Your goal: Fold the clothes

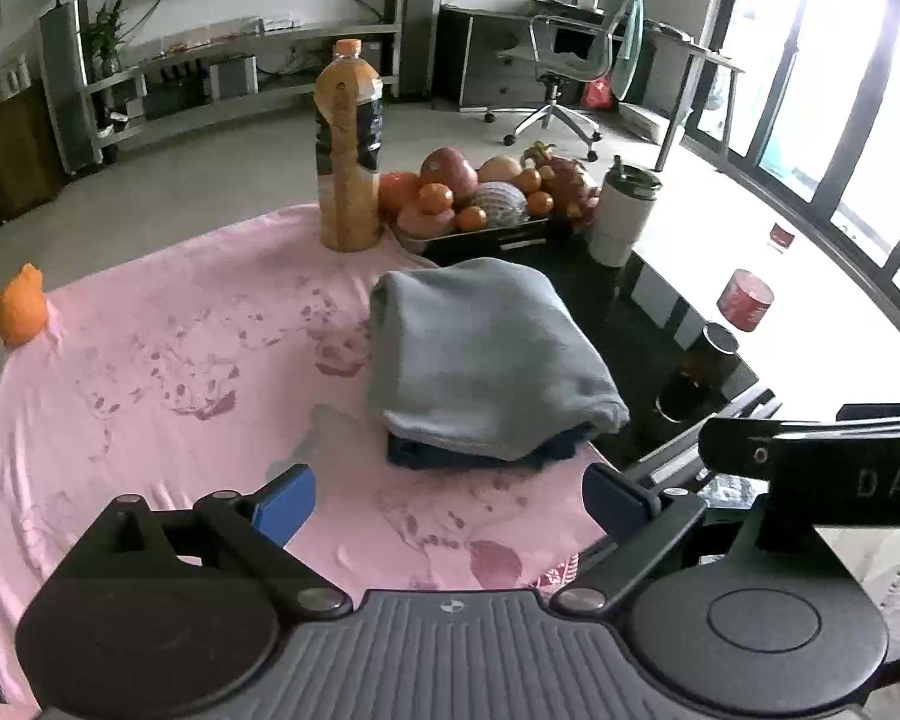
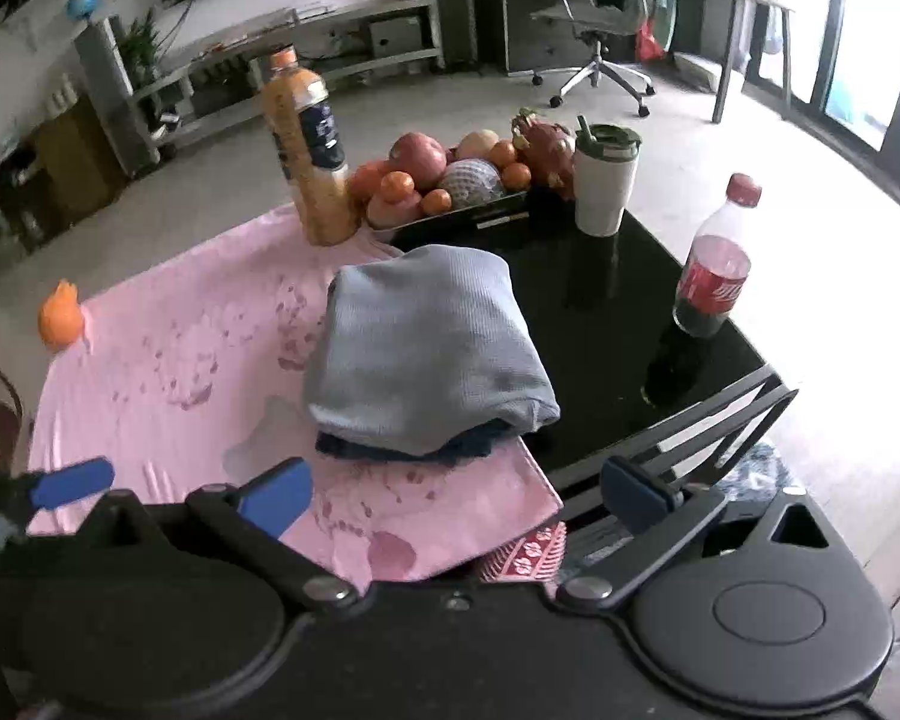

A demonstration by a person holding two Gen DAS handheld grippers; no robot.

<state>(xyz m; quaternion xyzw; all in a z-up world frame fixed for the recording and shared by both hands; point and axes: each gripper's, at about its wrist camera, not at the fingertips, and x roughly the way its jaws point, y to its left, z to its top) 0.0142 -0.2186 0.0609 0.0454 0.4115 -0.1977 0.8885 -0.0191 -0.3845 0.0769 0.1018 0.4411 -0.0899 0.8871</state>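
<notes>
A folded grey garment (image 1: 486, 360) lies on top of a folded dark blue garment (image 1: 426, 457), stacked on a pink cloth (image 1: 168, 378) that covers the table's left part. The stack also shows in the right wrist view, grey garment (image 2: 426, 348) over dark blue garment (image 2: 360, 449). My left gripper (image 1: 450, 501) is open and empty, held just in front of the stack. My right gripper (image 2: 456, 495) is open and empty, also short of the stack. The left gripper's blue fingertip (image 2: 72, 483) shows at the left edge of the right wrist view.
Behind the stack stand an orange juice bottle (image 1: 349, 150), a fruit tray (image 1: 480, 228) and a white tumbler (image 1: 621, 216). A cola bottle (image 2: 714, 264) stands on the black table (image 2: 606, 324) at the right. An orange toy (image 1: 21, 312) sits at the cloth's left edge.
</notes>
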